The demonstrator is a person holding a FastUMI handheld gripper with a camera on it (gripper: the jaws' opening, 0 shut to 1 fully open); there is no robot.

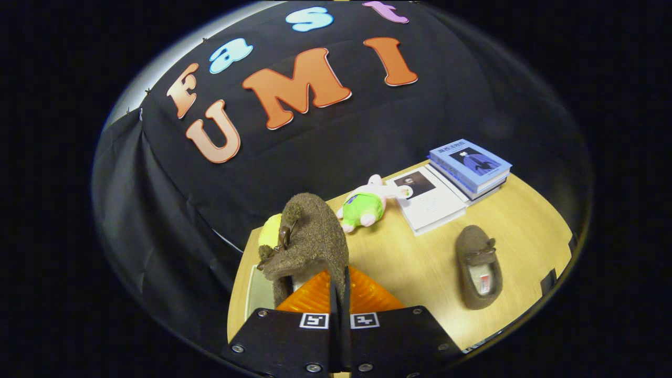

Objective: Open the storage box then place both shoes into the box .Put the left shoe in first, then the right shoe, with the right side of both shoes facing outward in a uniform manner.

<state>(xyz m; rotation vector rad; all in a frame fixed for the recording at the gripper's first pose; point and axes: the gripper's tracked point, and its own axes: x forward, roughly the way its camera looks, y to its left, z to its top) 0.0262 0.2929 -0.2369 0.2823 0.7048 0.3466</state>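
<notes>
Gripper nearest, fingers drawn in to a narrow slit and pinched on the edge of a brown fuzzy shoe. Shoe held up off the table, standing on end between and just ahead of the fingers, toe uppermost, small bow visible on its left flank. Directly behind the fingers and under the held shoe: an orange ribbed panel, translucent, apparently part of the storage box; whether lid or wall, cannot tell. Pale rim of a box seen just left of the held shoe, at the near left corner of the table. Interior hidden by the shoe and fingers.

Light wooden table beyond. Second brown shoe lying flat on the table to the right of the gripper, well apart from the held one, opening upward, pale lining and a small label showing inside, bow across the top.

Small yellow object partly hidden behind the held shoe; kind not determinable. Further back, plush toy in green and white with pink parts, lying near the middle of the table. Just beside the toy, to the right, a white book lying flat. Blue book stacked on other volumes, touching the white one at the far edge. Black cloth wall behind and to the left.
</notes>
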